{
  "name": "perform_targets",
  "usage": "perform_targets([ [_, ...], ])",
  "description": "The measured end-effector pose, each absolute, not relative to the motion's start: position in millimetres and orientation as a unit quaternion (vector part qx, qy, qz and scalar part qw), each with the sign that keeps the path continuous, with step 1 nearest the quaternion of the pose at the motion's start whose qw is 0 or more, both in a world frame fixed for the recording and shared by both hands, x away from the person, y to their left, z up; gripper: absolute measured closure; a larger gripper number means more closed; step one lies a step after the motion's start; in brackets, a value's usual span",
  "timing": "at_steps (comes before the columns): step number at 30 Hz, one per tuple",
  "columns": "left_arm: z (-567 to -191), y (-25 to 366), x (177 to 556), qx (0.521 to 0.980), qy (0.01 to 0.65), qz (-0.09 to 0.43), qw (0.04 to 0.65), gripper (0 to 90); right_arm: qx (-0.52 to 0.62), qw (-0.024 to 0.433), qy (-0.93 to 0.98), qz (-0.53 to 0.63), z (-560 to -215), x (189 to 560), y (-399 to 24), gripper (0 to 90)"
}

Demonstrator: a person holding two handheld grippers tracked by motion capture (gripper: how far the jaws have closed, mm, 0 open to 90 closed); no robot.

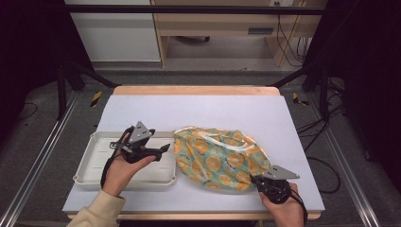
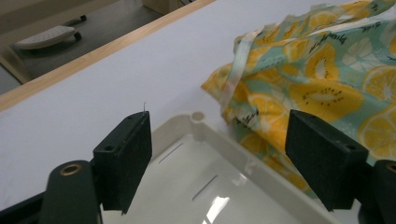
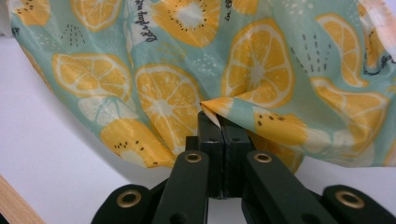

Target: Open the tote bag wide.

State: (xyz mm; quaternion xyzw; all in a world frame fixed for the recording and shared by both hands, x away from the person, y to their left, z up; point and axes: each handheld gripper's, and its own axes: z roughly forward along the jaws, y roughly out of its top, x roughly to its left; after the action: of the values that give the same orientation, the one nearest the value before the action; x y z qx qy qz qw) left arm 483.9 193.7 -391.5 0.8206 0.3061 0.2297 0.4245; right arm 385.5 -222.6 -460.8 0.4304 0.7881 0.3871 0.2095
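A rectangular table [image 1: 198,109] with a pale lavender-white top and a light wooden edge is carrying two things. A shallow cream-white rectangular plastic tray [image 1: 94,163] is lying toward the table's 8 o'clock side. A crumpled mint-green fabric bag printed with yellow-orange citrus slices [image 1: 220,158] is lying around 5 o'clock, just beside the tray's right edge, its near corner lifting off the surface. The area toward 12 o'clock is lying bare.
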Motion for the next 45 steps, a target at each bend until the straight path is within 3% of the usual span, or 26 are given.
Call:
perform_targets([
  [7, -394, 163, 507, 0.838, 0.282, 0.219, 0.413, 27.8, 0.433, 0.209, 0.786, 0.39, -461, 386, -225, 89.5],
  [8, -394, 157, 511, 0.835, 0.28, 0.216, 0.422, 33.5, 0.43, 0.21, 0.786, 0.39, -461, 386, -225, 89.5],
  [10, -395, 153, 513, 0.837, 0.277, 0.214, 0.421, 35.2, 0.43, 0.209, 0.786, 0.391, -461, 386, -225, 89.5],
  [11, -396, 148, 516, 0.843, 0.272, 0.206, 0.415, 45.2, 0.431, 0.21, 0.786, 0.39, -461, 386, -225, 89.5],
  [13, -397, 146, 517, 0.845, 0.275, 0.201, 0.413, 48.5, 0.43, 0.21, 0.786, 0.391, -462, 386, -226, 89.5],
  [14, -399, 143, 519, 0.846, 0.28, 0.194, 0.411, 58.2, 0.431, 0.209, 0.786, 0.39, -462, 386, -226, 89.5],
  [16, -400, 141, 520, 0.847, 0.281, 0.191, 0.409, 61.9, 0.431, 0.21, 0.786, 0.39, -462, 386, -227, 89.4],
  [17, -402, 139, 521, 0.851, 0.278, 0.188, 0.405, 73.2, 0.431, 0.208, 0.787, 0.389, -462, 386, -226, 89.4],
  [20, -404, 138, 521, 0.852, 0.277, 0.184, 0.404, 82.9, 0.431, 0.208, 0.787, 0.388, -462, 386, -226, 89.4],
  [28, -405, 156, 485, 0.855, 0.261, 0.18, 0.411, 88.3, 0.432, 0.217, 0.786, 0.385, -462, 386, -226, 88.9],
  [34, -429, 168, 445, 0.853, 0.262, 0.167, 0.42, 88.9, 0.441, 0.223, 0.781, 0.382, -463, 387, -227, 88.4],
  [39, -433, 163, 439, 0.857, 0.254, 0.17, 0.416, 89.0, 0.443, 0.23, 0.78, 0.378, -463, 388, -228, 86.3],
  [42, -434, 161, 438, 0.857, 0.253, 0.171, 0.416, 89.0, 0.451, 0.235, 0.772, 0.381, -462, 387, -230, 78.3],
  [43, -435, 162, 437, 0.857, 0.254, 0.171, 0.415, 88.9, 0.456, 0.24, 0.766, 0.384, -460, 386, -232, 71.3],
  [44, -435, 162, 437, 0.857, 0.255, 0.17, 0.415, 88.9, 0.456, 0.24, 0.766, 0.384, -460, 386, -232, 71.3],
  [45, -436, 163, 437, 0.855, 0.257, 0.17, 0.416, 89.0, 0.458, 0.25, 0.76, 0.388, -457, 385, -234, 61.4],
])
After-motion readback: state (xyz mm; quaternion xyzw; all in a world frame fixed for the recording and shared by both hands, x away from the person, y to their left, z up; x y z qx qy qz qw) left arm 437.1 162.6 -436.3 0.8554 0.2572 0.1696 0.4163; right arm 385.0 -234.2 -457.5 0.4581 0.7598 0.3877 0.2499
